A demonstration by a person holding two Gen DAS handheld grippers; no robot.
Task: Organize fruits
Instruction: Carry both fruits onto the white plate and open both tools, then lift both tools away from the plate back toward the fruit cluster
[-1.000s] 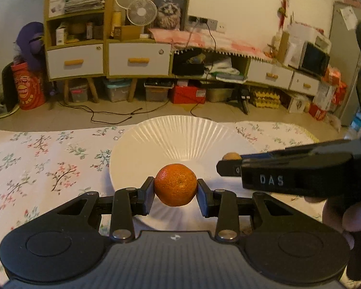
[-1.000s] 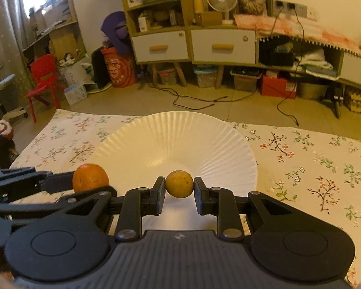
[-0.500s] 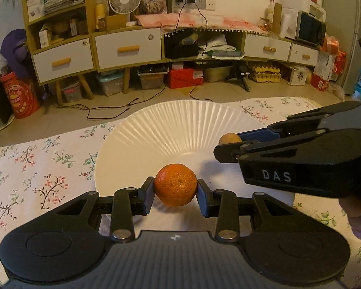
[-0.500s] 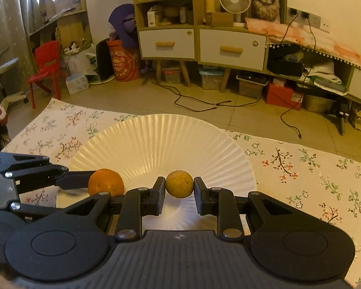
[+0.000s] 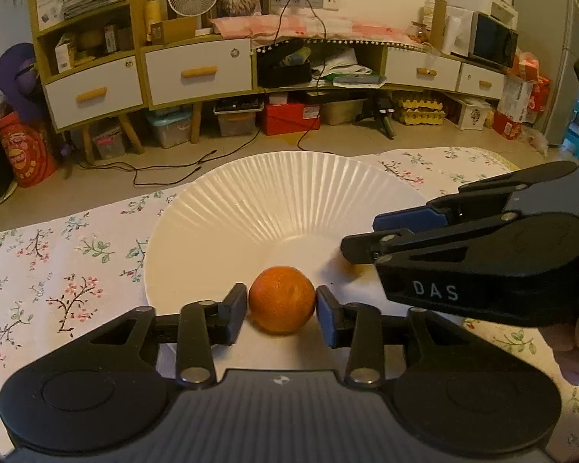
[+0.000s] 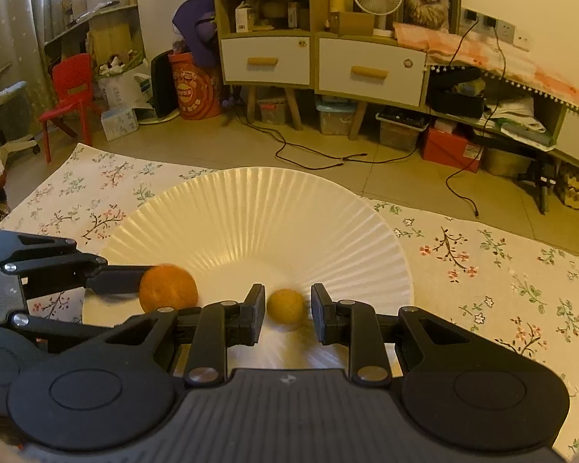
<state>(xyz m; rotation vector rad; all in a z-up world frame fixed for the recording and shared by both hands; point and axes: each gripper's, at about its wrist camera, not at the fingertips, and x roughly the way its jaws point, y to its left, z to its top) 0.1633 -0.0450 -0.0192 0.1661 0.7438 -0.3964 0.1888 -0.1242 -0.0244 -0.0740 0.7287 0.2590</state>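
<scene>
1. Left hand-held gripper (image 5: 281,308) points down over the near edge of the white ribbed plate (image 5: 289,193). Its jaws are opening and stand narrow, with an orange (image 5: 281,301) between them.
2. A thin gap shows on each side of the orange, so the pads (image 5: 231,312) do not press on it. The orange sits on the plate's flat centre, towards the plate's near-left edge as the right wrist view shows it.
3. The plate lies on a floral cloth (image 5: 58,270), and cloth shows past its left and right edges. The plate holds two fruits.
4. The second fruit is a small yellow fruit (image 6: 285,305), just to the right of the orange and apart from it. It is also close to the plate's near edge, and its outline is a little blurred.
5. The right hand-held gripper (image 6: 285,308) straddles this small fruit with its jaws narrow. Both pads stand slightly clear of the fruit, so it is not gripped.
6. In the left wrist view the right tool reaches in over the plate's right edge. A person's hand (image 5: 577,347) is wrapped around its body at the frame's right border.
7. On the floor beyond the cloth, under a long cabinet (image 5: 197,73), stand two clear lidded bins (image 5: 170,127) and a red box (image 5: 291,117). What they hold cannot be made out.
</scene>
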